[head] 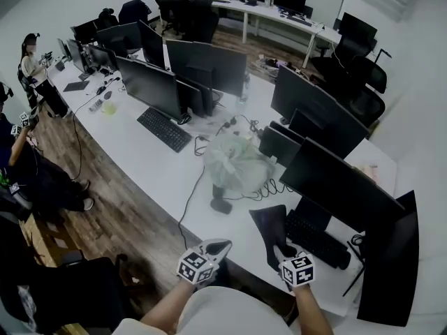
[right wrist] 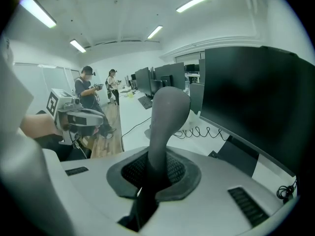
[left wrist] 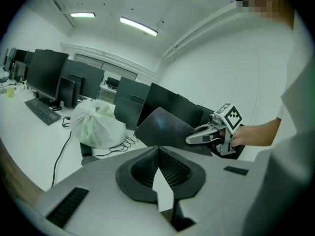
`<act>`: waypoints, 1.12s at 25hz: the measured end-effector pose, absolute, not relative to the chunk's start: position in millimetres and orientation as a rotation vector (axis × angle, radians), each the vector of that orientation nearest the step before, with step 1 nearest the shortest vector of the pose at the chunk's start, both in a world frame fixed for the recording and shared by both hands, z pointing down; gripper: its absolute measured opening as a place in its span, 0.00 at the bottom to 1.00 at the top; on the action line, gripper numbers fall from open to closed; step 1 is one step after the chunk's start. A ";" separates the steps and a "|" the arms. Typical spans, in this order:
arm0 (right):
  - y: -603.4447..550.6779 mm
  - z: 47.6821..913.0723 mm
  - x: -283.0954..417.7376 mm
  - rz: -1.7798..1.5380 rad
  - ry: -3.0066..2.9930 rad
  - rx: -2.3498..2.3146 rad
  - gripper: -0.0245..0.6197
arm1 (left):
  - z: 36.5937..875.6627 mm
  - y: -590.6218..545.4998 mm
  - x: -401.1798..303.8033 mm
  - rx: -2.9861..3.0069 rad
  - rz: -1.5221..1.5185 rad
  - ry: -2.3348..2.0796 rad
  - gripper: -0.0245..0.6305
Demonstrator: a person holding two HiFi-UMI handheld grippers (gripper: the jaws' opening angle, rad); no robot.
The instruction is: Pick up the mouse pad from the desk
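The black mouse pad [head: 269,229] hangs clear of the white desk [head: 159,180], pinched by its near edge in my right gripper [head: 283,252], which is shut on it. In the right gripper view the pad [right wrist: 166,113] stands up out of the closed jaws [right wrist: 156,168] and bends over at the top. From the left gripper view I see the pad [left wrist: 162,127] as a dark curved sheet, with the right gripper [left wrist: 209,133] at its right side. My left gripper [head: 217,247] hovers left of the pad, over the desk's front edge; its fingertips [left wrist: 157,154] meet with nothing between them.
A black keyboard [head: 318,240] lies right of the pad below a dark monitor [head: 342,184]. A white plastic bag [head: 234,160] and coiled cables [head: 269,187] sit behind. More monitors and a keyboard [head: 164,129] line the desk. People stand at the far left [head: 31,61].
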State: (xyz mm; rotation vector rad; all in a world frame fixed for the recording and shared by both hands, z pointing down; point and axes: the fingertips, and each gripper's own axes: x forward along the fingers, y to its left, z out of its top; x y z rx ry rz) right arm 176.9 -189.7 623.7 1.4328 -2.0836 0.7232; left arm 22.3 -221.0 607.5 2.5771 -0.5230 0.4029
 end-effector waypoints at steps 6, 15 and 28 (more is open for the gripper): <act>-147.6 580.9 186.1 0.671 -2.162 1.408 0.11 | 580.2 -174.8 30.9 2.553 0.347 -0.586 0.06; -87.1 542.2 205.5 0.623 -2.251 1.462 0.10 | 544.3 -108.9 29.2 2.543 0.251 -0.649 0.06; -35.3 496.8 201.3 0.569 -2.347 1.564 0.10 | 491.2 -68.9 0.8 2.614 0.162 -0.725 0.06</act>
